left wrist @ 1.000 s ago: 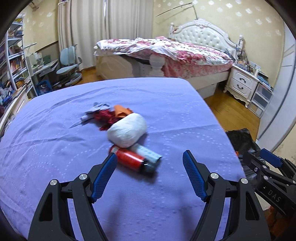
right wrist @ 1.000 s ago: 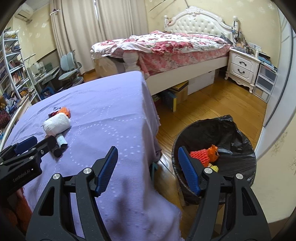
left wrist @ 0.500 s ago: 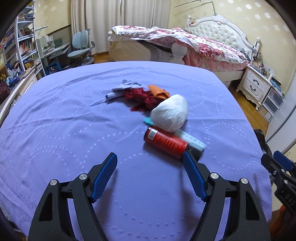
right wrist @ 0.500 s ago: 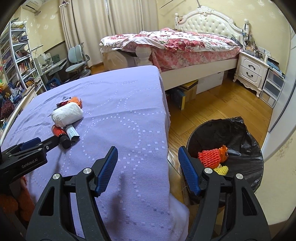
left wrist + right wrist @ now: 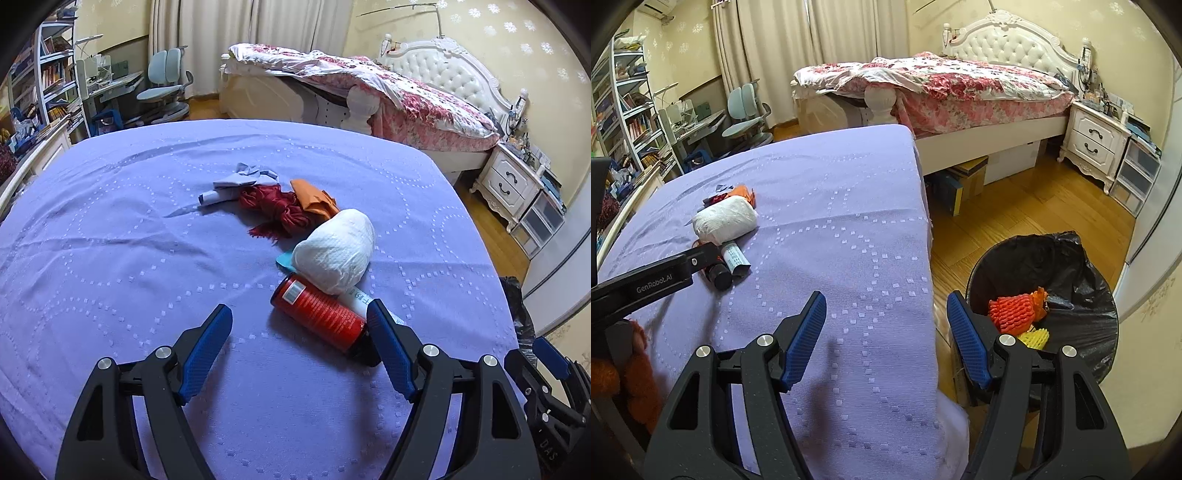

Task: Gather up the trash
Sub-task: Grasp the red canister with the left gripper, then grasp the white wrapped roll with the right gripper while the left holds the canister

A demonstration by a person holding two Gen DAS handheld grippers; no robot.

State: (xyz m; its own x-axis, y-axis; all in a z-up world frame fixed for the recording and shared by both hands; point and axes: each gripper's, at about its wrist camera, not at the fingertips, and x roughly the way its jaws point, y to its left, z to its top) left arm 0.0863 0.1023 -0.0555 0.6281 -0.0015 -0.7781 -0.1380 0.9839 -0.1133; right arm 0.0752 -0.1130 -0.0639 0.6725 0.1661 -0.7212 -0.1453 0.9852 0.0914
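1. Left wrist view: the left gripper point(image 5: 299, 325) hangs over the purple bedspread point(image 5: 110, 258) with its jaws spread wide and nothing between the pads. The red bottle point(image 5: 319, 314) lies on its side just beyond, its dark cap end beside the right-hand blue finger point(image 5: 388, 347). A white paper wad point(image 5: 336, 251) rests against the bottle; a red cloth scrap point(image 5: 277, 210), an orange scrap point(image 5: 314, 195) and crumpled pale paper point(image 5: 236, 182) lie farther back.
2. Right wrist view: the right gripper point(image 5: 886, 332) is also wide apart and empty, over the bedspread's edge. The black-lined bin point(image 5: 1052, 266) stands on the floor beside the bed, holding orange foam netting point(image 5: 1012, 310).
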